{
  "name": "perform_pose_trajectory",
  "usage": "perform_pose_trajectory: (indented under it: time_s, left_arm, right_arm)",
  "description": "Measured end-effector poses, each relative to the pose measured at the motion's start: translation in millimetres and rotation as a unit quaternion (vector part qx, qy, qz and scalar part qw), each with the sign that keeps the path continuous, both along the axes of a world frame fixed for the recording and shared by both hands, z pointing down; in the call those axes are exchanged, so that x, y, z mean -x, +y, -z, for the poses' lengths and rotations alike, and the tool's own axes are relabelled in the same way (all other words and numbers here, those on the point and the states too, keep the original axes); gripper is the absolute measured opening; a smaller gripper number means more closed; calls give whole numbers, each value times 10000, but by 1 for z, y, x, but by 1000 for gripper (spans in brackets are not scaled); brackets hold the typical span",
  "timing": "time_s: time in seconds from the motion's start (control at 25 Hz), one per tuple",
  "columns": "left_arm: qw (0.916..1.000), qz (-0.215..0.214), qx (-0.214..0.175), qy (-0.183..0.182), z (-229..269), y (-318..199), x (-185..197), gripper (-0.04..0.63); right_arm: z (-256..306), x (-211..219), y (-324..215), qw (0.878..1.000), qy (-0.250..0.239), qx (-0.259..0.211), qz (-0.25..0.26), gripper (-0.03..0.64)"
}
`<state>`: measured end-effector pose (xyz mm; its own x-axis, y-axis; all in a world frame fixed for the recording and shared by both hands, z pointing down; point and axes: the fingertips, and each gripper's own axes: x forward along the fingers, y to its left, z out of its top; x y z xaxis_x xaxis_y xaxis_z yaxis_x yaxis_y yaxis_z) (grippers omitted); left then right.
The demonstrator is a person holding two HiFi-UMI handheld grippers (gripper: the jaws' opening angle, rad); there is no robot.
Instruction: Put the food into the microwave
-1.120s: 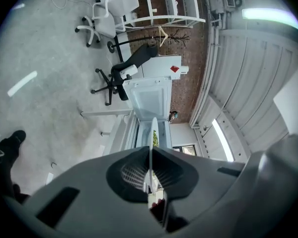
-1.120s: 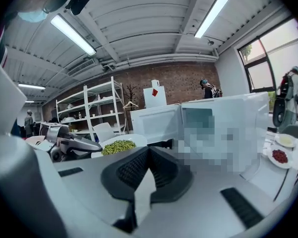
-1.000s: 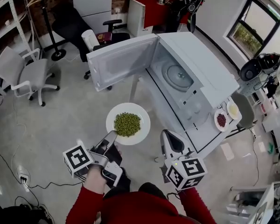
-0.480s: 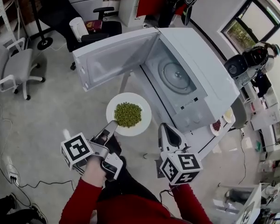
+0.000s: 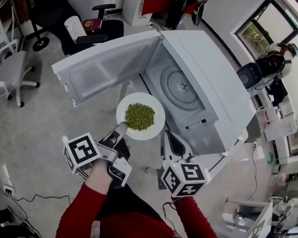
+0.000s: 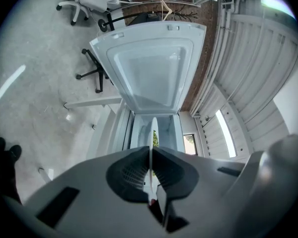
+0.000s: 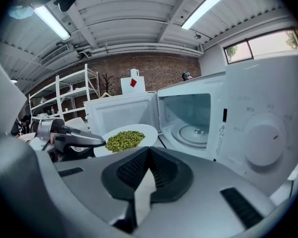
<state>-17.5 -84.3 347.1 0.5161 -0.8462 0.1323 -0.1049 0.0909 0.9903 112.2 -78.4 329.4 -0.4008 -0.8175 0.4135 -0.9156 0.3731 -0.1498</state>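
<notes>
While the left hand-held gripper (image 6: 150, 150) clamps the plate (image 6: 153, 127) — edge-on, food (image 6: 155, 138) barely visible — the right hand-held gripper (image 7: 148, 149) is closed, empty.

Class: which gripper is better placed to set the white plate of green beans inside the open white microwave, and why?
Left. The left gripper is shut on the round white plate, holding the green beans in front of the open white microwave. The right gripper is shut and empty.
</notes>
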Motion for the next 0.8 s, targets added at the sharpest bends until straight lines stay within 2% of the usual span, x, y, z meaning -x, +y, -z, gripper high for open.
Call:
perform_pose_trajectory:
  time_s: [0.08, 0.24, 0.4, 0.64, 0.8]
  left_arm:
    - [9999, -95, -88, 63, 1, -13, -8, 20]
    - [9990, -430, 50, -68, -9, -30, -16, 20]
    - [9971, -751, -43, -84, -16, -56, -20, 20]
    - [9903, -1385, -72, -25, -28, -88, -37, 20]
    - [9873, -1581, -95, 85, -32, -109, -43, 20]
  right_arm:
    - [-4, -3, -7, 9999, 57, 75, -96, 14]
    - [-8, -5, -14, 9991, 110, 221, -355, 14]
    - [-14, 3, -23, 9976, 234, 259, -604, 14]
    - [-23, 7, -29, 9916, 408, 376, -1169, 14]
    - [-29, 8, -40, 9877, 560, 352, -1417, 14]
